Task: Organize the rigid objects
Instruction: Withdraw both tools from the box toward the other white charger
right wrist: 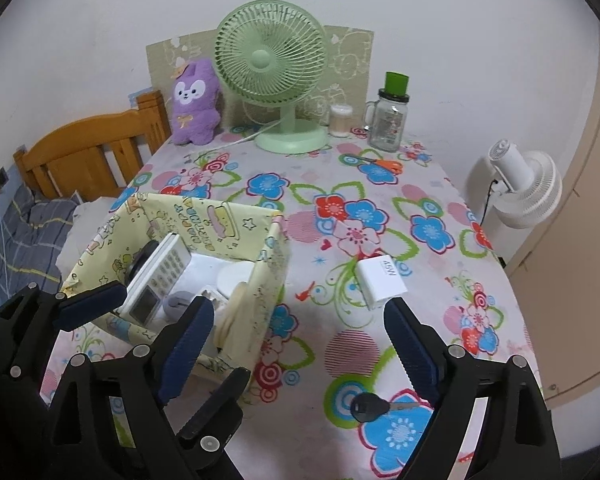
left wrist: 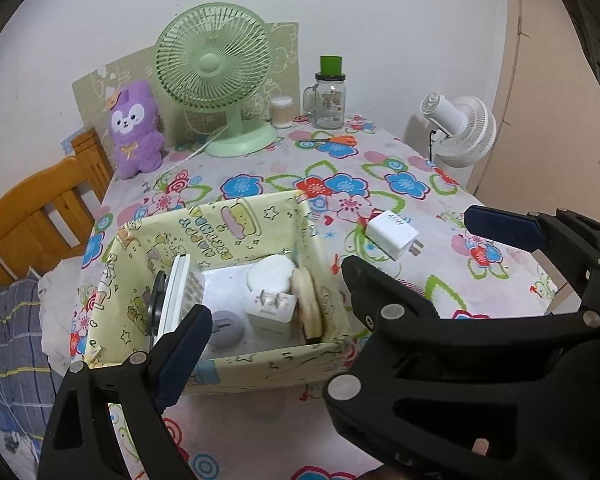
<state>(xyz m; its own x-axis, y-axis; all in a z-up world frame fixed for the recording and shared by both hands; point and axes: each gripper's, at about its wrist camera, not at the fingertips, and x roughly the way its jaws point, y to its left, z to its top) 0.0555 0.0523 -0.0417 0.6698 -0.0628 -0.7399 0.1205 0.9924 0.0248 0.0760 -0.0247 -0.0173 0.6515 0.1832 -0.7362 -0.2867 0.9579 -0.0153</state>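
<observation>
A yellow patterned storage box [left wrist: 260,368] [right wrist: 268,264] stands on the floral table. Inside lie a white remote [right wrist: 158,276], a white charger [left wrist: 270,314], a grey round disc [left wrist: 226,326] and round white items. A white 45W charger [left wrist: 392,236] [right wrist: 382,280] lies on the table right of the box. A black key [right wrist: 370,406] lies near the front. My left gripper [left wrist: 276,344] is open and empty over the box's front edge. My right gripper [right wrist: 300,344] is open and empty, just short of the 45W charger, and also shows in the left wrist view [left wrist: 500,226].
At the back stand a green fan [right wrist: 270,64], a purple plush [right wrist: 194,102], a glass jar with a green lid [right wrist: 388,118], a cotton swab tub [right wrist: 340,120] and orange scissors [right wrist: 384,164]. A wooden bed frame [right wrist: 92,148] is left, a white fan [right wrist: 528,184] right.
</observation>
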